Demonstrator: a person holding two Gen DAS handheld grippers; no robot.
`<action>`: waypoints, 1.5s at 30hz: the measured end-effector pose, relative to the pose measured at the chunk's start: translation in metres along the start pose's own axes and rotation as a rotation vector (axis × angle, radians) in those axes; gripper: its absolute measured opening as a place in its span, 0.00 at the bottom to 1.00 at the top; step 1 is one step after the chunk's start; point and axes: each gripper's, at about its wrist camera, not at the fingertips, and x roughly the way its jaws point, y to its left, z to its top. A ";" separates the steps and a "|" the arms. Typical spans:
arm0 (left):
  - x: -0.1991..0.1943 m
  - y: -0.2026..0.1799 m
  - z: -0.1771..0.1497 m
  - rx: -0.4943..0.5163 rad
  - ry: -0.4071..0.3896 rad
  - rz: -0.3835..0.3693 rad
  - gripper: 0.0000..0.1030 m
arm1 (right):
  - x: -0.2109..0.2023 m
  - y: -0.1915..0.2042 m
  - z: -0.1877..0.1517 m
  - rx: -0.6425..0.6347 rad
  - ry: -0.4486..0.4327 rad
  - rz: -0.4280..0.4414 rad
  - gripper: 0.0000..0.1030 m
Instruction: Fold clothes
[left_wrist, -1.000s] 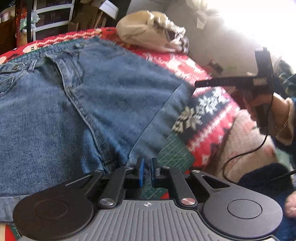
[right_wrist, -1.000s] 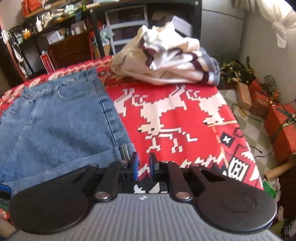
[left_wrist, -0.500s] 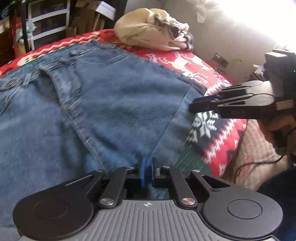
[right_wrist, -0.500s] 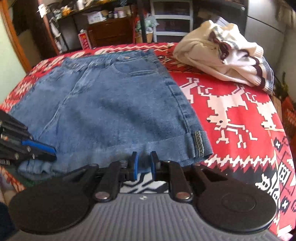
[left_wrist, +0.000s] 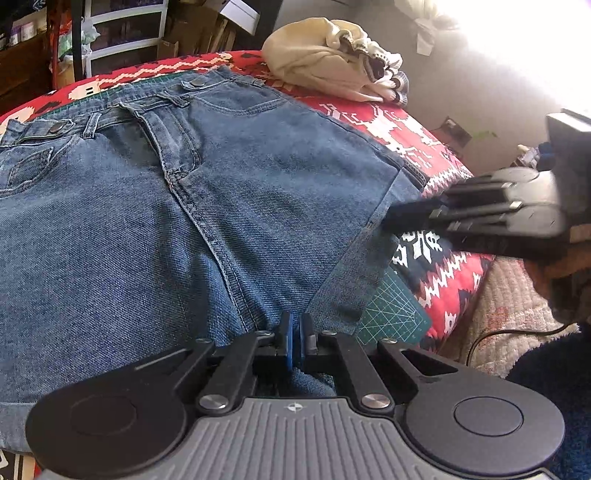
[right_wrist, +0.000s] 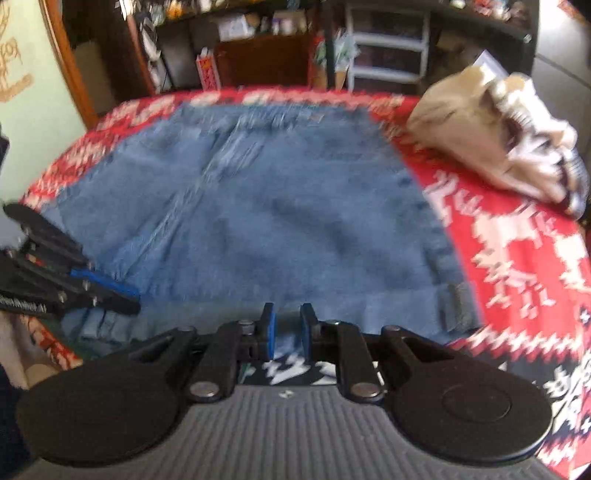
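Here the denim shorts (left_wrist: 207, 206) are lying spread flat, front up, on the red patterned blanket (right_wrist: 517, 236), waistband at twelve o'clock and hems at six. The left gripper (left_wrist: 294, 345) is sitting at the crotch hem with its jaws nearly closed; a thin gap is showing, and whether denim is caught there I cannot tell. The right gripper (right_wrist: 286, 330) is hanging narrowly parted at the six o'clock hem of the right leg, holding nothing. A cream sweater (right_wrist: 509, 147) is lying bunched at two o'clock. Likely risks: a pinch catching only the top layer, so the fold is dragging unevenly, or stiff denim slipping from such a shallow bite.
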 end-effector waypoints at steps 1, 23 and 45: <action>-0.001 0.000 -0.001 -0.002 -0.002 0.000 0.05 | 0.000 0.002 -0.001 -0.007 0.000 -0.003 0.16; 0.014 -0.012 0.012 -0.037 -0.013 -0.068 0.06 | -0.004 -0.047 -0.003 0.065 -0.028 -0.082 0.16; 0.010 0.010 0.035 -0.170 -0.094 0.031 0.04 | 0.040 0.019 0.036 -0.001 -0.073 0.027 0.18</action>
